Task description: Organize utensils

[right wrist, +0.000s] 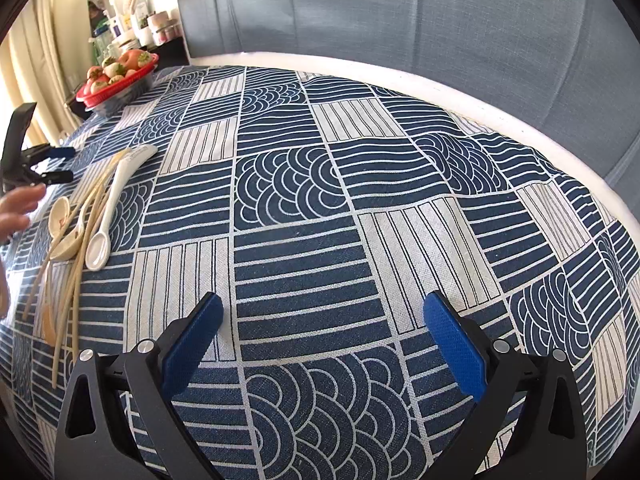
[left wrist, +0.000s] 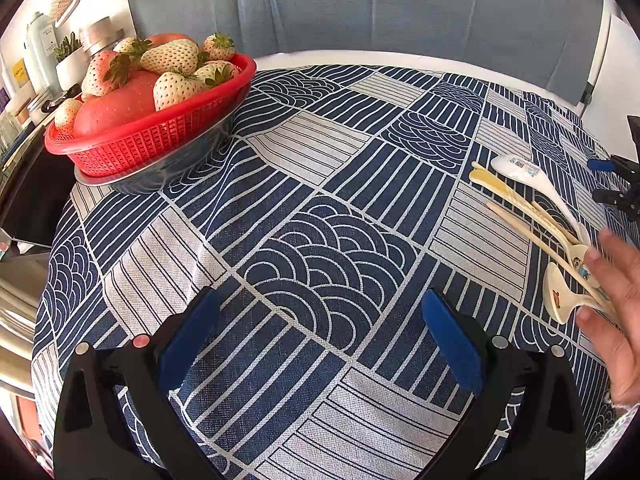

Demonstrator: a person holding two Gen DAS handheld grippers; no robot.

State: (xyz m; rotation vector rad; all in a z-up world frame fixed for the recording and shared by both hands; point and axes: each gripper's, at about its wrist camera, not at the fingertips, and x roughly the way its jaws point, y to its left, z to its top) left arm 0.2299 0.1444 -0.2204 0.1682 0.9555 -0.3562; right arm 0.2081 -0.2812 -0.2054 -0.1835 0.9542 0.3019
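Note:
A loose heap of utensils lies on the patterned cloth. It holds a white spoon [left wrist: 532,184] [right wrist: 105,228], cream spoons [left wrist: 560,300] [right wrist: 60,216] with small pictures, and pale chopsticks [left wrist: 536,236] [right wrist: 68,300]. A person's bare hand [left wrist: 616,300] [right wrist: 16,208] rests at the heap's near end, fingers on the cream spoon. My left gripper [left wrist: 320,304] hovers open over bare cloth, left of the heap. My right gripper [right wrist: 324,304] is open too, to the right of the heap, nothing between its fingers. Each gripper shows at the edge of the other's view [left wrist: 598,180] [right wrist: 73,164].
A red basket [left wrist: 152,136] [right wrist: 116,84] of strawberries sits on a bowl at the table's far left corner. Bottles and jars [left wrist: 44,52] stand on a shelf behind it. A grey-blue sofa back [right wrist: 400,12] runs along the table's far edge.

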